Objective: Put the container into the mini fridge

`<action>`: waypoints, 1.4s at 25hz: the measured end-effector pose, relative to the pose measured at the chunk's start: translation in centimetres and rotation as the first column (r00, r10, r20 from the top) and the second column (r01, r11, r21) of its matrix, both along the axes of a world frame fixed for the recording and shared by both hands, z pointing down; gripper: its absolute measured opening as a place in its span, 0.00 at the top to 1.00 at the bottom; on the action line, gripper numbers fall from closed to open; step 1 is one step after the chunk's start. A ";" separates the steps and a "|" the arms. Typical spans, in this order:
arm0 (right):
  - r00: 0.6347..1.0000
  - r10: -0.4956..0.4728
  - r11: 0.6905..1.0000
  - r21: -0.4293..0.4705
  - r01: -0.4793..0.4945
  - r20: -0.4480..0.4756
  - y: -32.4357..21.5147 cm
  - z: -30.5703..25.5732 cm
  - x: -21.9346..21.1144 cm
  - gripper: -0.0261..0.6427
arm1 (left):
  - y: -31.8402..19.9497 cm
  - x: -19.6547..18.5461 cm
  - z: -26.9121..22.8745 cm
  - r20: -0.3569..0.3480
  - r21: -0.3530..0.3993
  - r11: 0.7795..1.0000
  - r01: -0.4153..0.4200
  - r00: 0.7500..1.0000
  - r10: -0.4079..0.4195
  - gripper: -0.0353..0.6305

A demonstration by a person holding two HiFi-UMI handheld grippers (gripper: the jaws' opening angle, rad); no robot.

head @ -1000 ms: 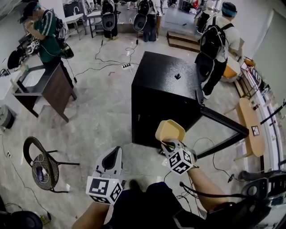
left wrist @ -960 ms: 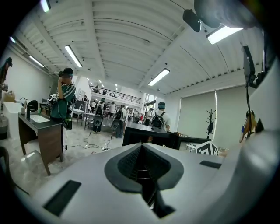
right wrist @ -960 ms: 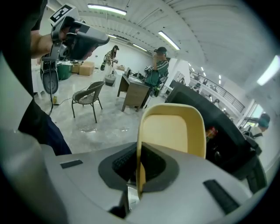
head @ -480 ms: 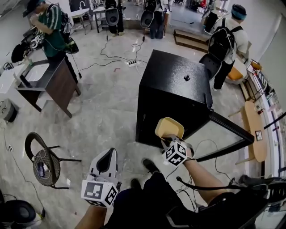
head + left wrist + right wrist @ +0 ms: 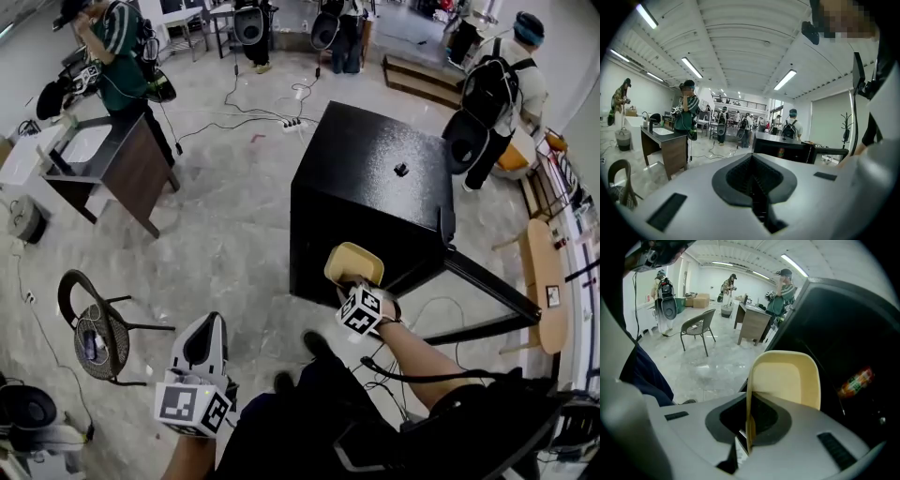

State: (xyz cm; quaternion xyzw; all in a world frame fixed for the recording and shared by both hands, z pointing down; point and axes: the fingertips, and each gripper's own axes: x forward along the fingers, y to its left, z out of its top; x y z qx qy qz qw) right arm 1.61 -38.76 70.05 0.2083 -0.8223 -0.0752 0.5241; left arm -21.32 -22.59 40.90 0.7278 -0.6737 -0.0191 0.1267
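The black mini fridge (image 5: 375, 178) stands on the floor with its door (image 5: 487, 286) swung open to the right. My right gripper (image 5: 354, 286) is shut on the rim of a cream-yellow container (image 5: 353, 263), held just in front of the fridge's open front corner. In the right gripper view the container (image 5: 787, 380) sticks up from the closed jaws of the right gripper (image 5: 750, 427), with the dark fridge (image 5: 853, 333) close on the right. My left gripper (image 5: 208, 330) hangs low at the left, shut and holding nothing; the left gripper (image 5: 752, 183) points level across the room.
A colourful can or packet (image 5: 855, 380) lies inside the fridge. A wire chair (image 5: 94, 328) stands at the left, a dark desk (image 5: 112, 164) beyond it. Cables and a power strip (image 5: 281, 122) lie behind the fridge. A person with a backpack (image 5: 497, 84) stands at the fridge's far right, beside a wooden bench (image 5: 544, 281).
My right gripper has come down and nearer the fridge's open front, still holding the container. The left gripper has drifted a little to the left.
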 end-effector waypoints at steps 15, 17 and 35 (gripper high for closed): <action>0.995 -0.033 0.998 -0.065 0.026 -0.098 -8.4 5.4 0.3 0.93 | -3.2 0.1 0.1 0.034 -0.046 0.988 0.149 0.988 -0.148 0.94; 0.993 -0.036 0.997 -0.065 0.029 -0.110 -9.8 6.0 0.2 0.93 | -3.6 -0.1 0.2 0.036 -0.052 0.983 0.177 0.984 -0.175 0.94; 0.968 -0.051 0.997 -0.061 0.037 -0.246 -16.5 9.8 -0.3 0.93 | -2.6 -2.8 0.9 0.058 -0.091 0.915 0.392 0.920 -0.388 0.93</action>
